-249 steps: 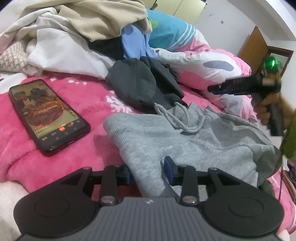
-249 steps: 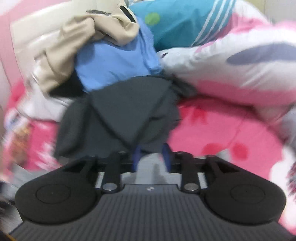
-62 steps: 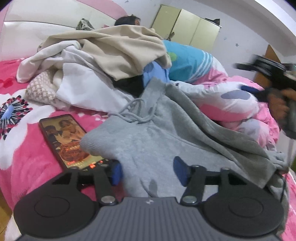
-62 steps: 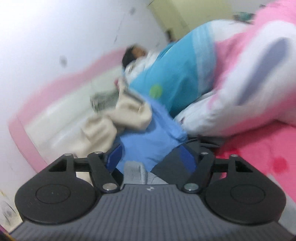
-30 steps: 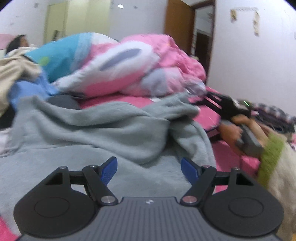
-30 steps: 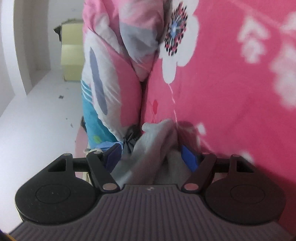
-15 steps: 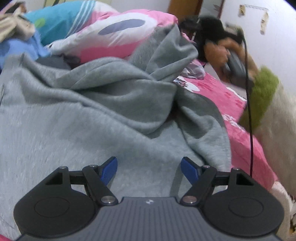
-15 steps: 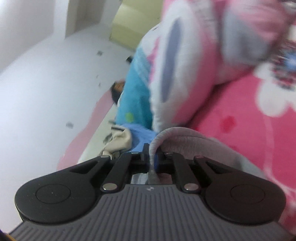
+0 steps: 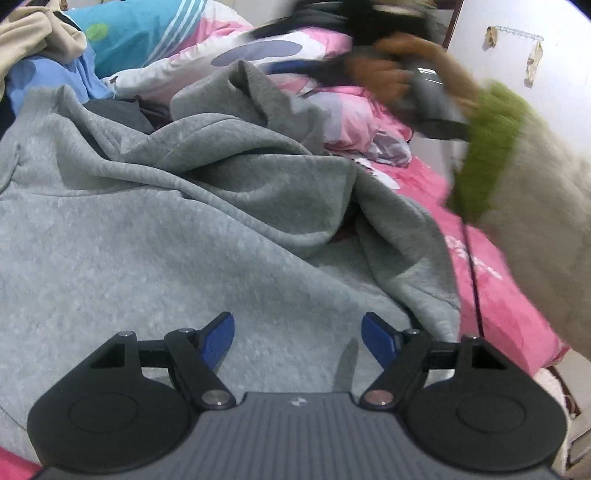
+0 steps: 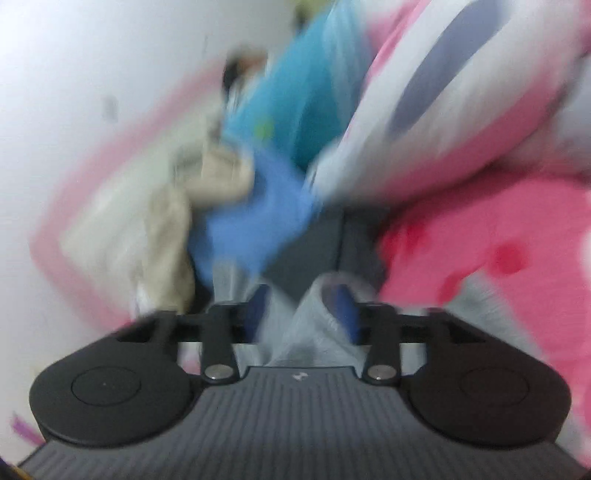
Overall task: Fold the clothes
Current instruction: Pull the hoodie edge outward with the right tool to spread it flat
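Note:
A grey hoodie [image 9: 184,240] lies spread on the pink bed and fills most of the left wrist view. One sleeve [image 9: 251,96] is draped back across its body. My left gripper [image 9: 297,332] hovers open just above the hoodie's near part, with nothing between its blue pads. A hand holds my right gripper [image 9: 295,68], which shows blurred beyond the sleeve at the top. In the motion-blurred right wrist view, my right gripper [image 10: 301,314] has its fingers apart, with a fold of grey fabric [image 10: 317,321] loose between them.
A pink and white quilt [image 9: 258,48] is heaped behind the hoodie. Blue [image 9: 48,77], beige [image 9: 37,33] and dark grey [image 9: 118,114] garments are piled at the back left. A person's green-cuffed sleeve [image 9: 487,147] and a thin cable [image 9: 472,266] cross the pink sheet [image 9: 498,295] on the right.
Half a second ago the right gripper was shut on the raised sleeve. Its fingers now stand apart, and the sleeve has come down across the hoodie. The left gripper stays open.

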`<state>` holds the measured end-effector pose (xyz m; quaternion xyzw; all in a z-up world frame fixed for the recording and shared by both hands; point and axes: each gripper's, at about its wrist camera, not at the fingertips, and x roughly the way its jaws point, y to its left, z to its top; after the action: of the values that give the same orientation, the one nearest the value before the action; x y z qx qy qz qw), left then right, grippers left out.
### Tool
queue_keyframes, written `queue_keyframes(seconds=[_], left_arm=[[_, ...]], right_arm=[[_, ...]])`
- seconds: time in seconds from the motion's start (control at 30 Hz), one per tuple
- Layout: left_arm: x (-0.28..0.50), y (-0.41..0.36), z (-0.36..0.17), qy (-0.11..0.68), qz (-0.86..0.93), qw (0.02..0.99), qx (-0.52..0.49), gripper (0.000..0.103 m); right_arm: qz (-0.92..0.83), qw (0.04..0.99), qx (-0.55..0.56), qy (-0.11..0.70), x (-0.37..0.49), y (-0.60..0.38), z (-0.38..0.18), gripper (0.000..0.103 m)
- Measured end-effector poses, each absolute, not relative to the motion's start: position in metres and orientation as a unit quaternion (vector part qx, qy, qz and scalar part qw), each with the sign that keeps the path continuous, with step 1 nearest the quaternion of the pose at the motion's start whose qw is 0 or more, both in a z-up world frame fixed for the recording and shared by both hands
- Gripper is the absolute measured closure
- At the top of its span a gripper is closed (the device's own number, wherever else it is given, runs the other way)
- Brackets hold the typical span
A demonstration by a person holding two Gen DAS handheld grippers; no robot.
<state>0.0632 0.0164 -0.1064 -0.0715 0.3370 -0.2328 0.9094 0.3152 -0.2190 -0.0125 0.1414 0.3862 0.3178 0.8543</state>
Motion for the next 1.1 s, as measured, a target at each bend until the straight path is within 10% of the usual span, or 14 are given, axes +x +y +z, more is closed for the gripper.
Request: queue_keyframes(seconds=[0.4, 0.5, 0.57, 0.83, 1.1], left_arm=[[0.047, -0.027, -0.106, 0.338, -0.285, 0.897, -0.005, 0.025], [0.044, -0.033, -0.109, 0.353, -0.255, 0.9, 0.014, 0.025], [0.042, -0.037, -0.11, 0.358, -0.239, 0.902, 0.026, 0.025], [0.041, -0.036, -0.107, 0.37, -0.238, 0.897, 0.038, 0.025], [0.036, -0.036, -0.105, 0.374, -0.24, 0.894, 0.057, 0.025]], right_arm=[[0.254, 0.866, 0.118, 0.415, 0.265, -0.321, -0.04, 0.045], [0.252, 0.855, 0.107, 0.44, 0.261, -0.317, -0.061, 0.087], [0.23, 0.863, 0.147, 0.424, 0.258, -0.327, -0.065, 0.092], [0.146, 0.9, 0.328, 0.247, 0.086, -0.414, -0.045, 0.098], [0.013, 0.862, 0.44, 0.253, -0.05, -0.467, -0.129, 0.091]])
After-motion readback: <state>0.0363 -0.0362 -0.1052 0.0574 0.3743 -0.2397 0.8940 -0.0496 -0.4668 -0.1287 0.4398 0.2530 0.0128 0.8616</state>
